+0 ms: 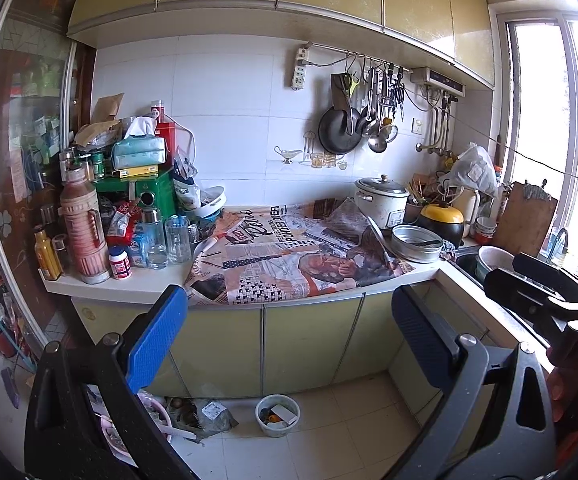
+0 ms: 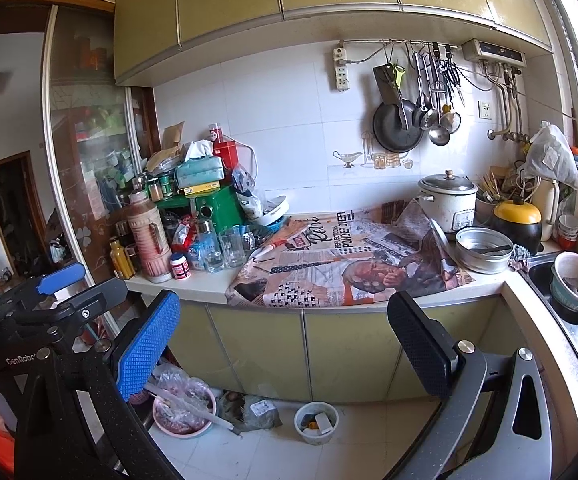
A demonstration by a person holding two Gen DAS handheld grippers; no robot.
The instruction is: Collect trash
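- While both grippers hang well back from the counter, the left gripper (image 1: 289, 320) and right gripper (image 2: 285, 324) stand spread wide, holding nothing.
- Below and left of the right gripper, the pink basin (image 2: 183, 410) holds crumpled plastic wrappers; start there, probably.
- Just right of it lies a grey bag (image 2: 259, 410).
- Further right, almost straight below, the small white tub (image 2: 316, 422) holds scraps; descend slowly, pinching its rim.

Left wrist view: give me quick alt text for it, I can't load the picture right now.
The left gripper is open and empty, held back from a cluttered kitchen counter spread with newspaper. On the floor below sit a small white tub of scraps and a crumpled bag. The right gripper shows at the right edge, by the sink.
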